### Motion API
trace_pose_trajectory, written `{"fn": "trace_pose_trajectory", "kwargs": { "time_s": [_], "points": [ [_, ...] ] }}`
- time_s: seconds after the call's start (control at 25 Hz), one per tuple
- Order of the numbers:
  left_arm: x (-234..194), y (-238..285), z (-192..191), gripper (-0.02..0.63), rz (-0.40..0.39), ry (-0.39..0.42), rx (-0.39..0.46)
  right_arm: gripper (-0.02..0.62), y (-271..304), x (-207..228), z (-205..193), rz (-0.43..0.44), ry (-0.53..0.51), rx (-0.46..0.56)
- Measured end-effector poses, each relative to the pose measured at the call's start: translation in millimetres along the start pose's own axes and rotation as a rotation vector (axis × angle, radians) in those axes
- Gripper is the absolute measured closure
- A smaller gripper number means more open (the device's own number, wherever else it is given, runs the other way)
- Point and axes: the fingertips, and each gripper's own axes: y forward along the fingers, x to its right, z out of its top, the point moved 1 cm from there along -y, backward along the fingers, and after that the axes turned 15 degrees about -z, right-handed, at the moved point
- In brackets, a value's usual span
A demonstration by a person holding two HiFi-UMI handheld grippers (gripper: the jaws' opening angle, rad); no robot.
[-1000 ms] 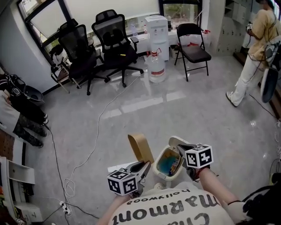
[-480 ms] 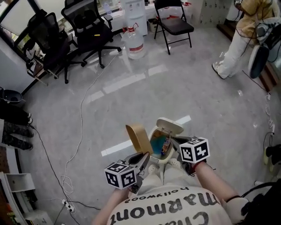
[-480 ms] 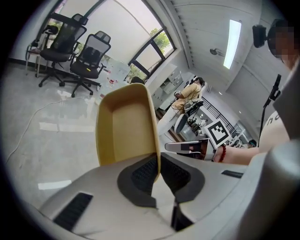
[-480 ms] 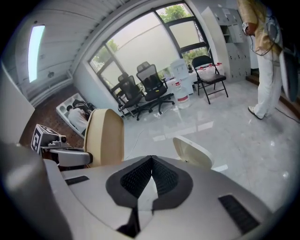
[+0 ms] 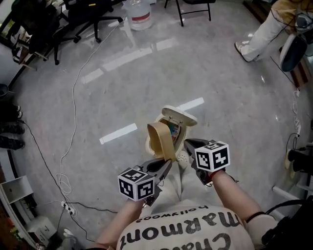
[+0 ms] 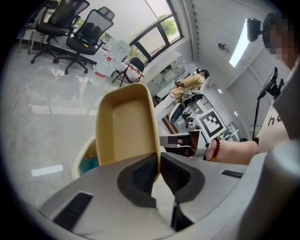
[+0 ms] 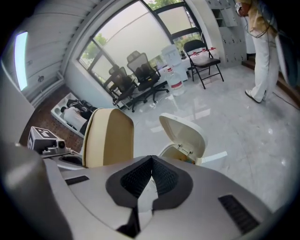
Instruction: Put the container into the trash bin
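Observation:
A tan, oblong container (image 5: 161,141) (image 6: 124,126) (image 7: 108,136) stands on end, and my left gripper (image 5: 165,167) (image 6: 158,165) is shut on its lower rim. It hangs just in front of the small cream trash bin (image 5: 179,117) (image 6: 86,158) (image 7: 183,135), whose lid is flipped up; coloured rubbish shows inside. My right gripper (image 5: 189,144) (image 7: 151,163) is to the right of the container, beside the bin. Its pads are together with nothing between them. From the left gripper view the right gripper (image 6: 187,140) shows beyond the container.
A white cable (image 5: 73,97) trails across the grey floor to a power strip (image 5: 68,209) at lower left. Office chairs (image 5: 39,19) and a water jug (image 5: 138,10) stand at the far edge. A person's legs (image 5: 259,34) are at upper right. White floor stripes (image 5: 117,133) lie beside the bin.
Both grippers have come down toward the bin, and the container now stands close before its opening. The head view has tipped further down, so the chairs have slid to the top edge.

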Motion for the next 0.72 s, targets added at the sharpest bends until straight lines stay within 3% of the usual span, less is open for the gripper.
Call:
{"fn": "trace_pose_trajectory", "kwargs": {
  "time_s": [0.24, 0.48, 0.72],
  "points": [
    [-19.1, 28.1, -40.9, 0.569, -0.051, -0.094, -0.063, 0.594, 33.8, 8.7, -41.0, 0.024, 0.044, -0.089],
    [-53.8, 46.2, -75.0, 0.568, -0.004, -0.143, -0.071, 0.594, 74.4, 18.7, -77.6, 0.049, 0.072, -0.156],
    [-95.4, 74.2, -102.6, 0.568, -0.022, -0.177, -0.087, 0.594, 113.3, 27.3, -95.9, 0.079, 0.086, -0.103]
  ]
}}
